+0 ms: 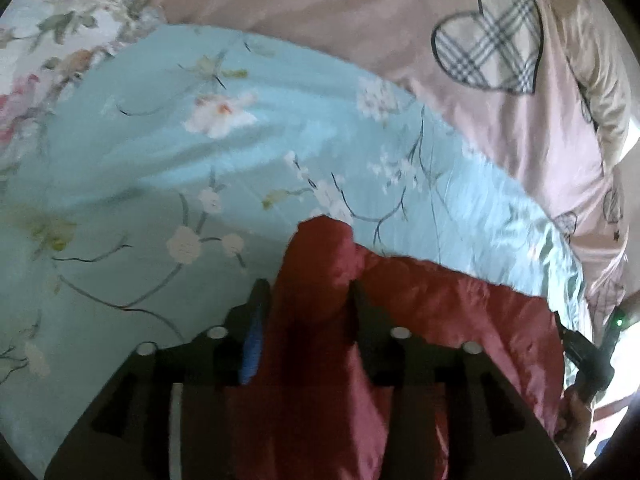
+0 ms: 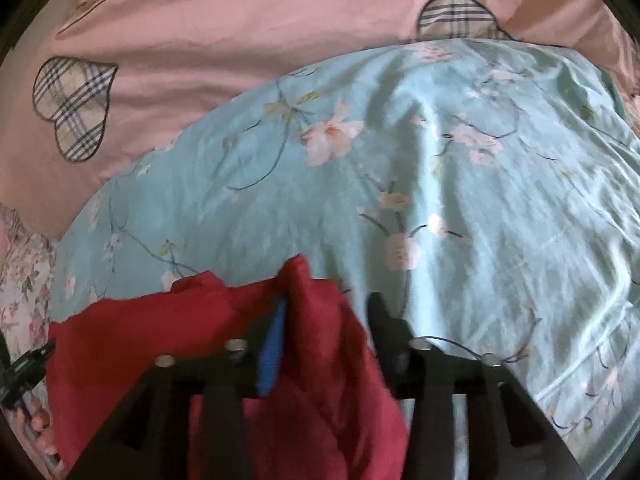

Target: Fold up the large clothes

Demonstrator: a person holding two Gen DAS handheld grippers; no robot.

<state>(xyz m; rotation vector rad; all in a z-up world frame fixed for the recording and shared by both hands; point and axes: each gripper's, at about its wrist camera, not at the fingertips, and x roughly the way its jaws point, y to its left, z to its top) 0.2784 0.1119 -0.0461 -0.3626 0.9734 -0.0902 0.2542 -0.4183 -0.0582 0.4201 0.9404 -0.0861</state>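
A dark red garment (image 1: pixel 440 300) lies on a light blue floral sheet (image 1: pixel 160 160), and one bunched fold of it stands up between the fingers of my left gripper (image 1: pixel 308 286). Those jaws stand apart, the blue pad (image 1: pixel 252 348) on the left finger shows, and the cloth sits loosely between them. In the right wrist view the same red garment (image 2: pixel 140 340) spreads to the left, with a raised fold between the fingers of my right gripper (image 2: pixel 328 300). That gripper is open, and a narrow gap separates the fold from the right finger.
The blue floral sheet (image 2: pixel 440 160) covers most of the bed. A pink cover with plaid hearts (image 1: pixel 320 8) lies beyond it. A flowered pillow (image 1: pixel 48 20) is at the far left. A person's hand (image 2: pixel 40 420) shows at the lower left of the right wrist view.
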